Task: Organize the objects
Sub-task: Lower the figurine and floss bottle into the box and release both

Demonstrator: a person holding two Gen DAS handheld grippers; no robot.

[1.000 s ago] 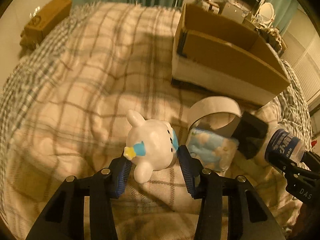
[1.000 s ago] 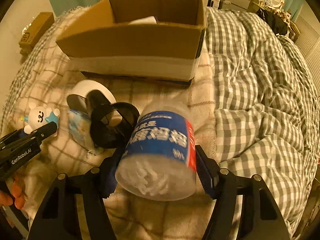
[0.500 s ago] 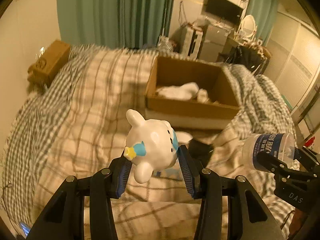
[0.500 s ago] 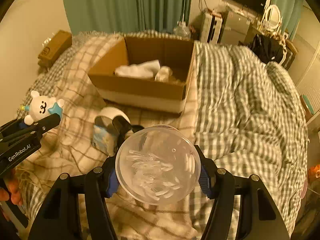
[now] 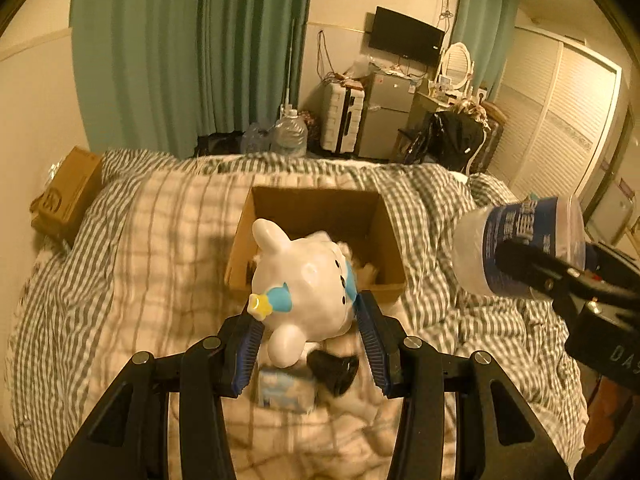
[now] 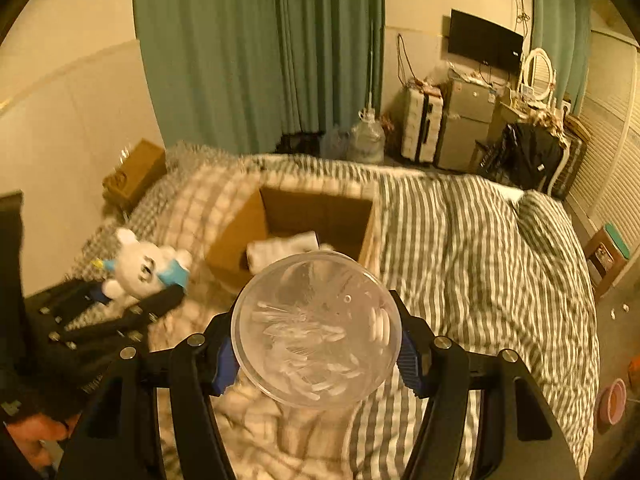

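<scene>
My left gripper (image 5: pixel 308 336) is shut on a white bear-like toy (image 5: pixel 304 284) with blue ears and a yellow star, held in the air in front of an open cardboard box (image 5: pixel 316 208) on the bed. My right gripper (image 6: pixel 316 344) is shut on a clear round tub of cotton swabs (image 6: pixel 316 328) with a blue label, also held above the bed; it shows at the right of the left wrist view (image 5: pixel 520 248). The toy shows at the left of the right wrist view (image 6: pixel 144 268). The box (image 6: pixel 296 216) holds white items (image 6: pixel 280 250).
On the plaid blanket below the toy lie a blue-patterned pack (image 5: pixel 284 392) and a black object (image 5: pixel 332 364). A brown box (image 5: pixel 64 196) sits off the bed's left edge. Water jugs (image 5: pixel 288 136), a suitcase and a small fridge stand beyond the bed.
Both grippers have risen well above the bed with their objects. The box now sits lower and farther in view, with its inside visible.
</scene>
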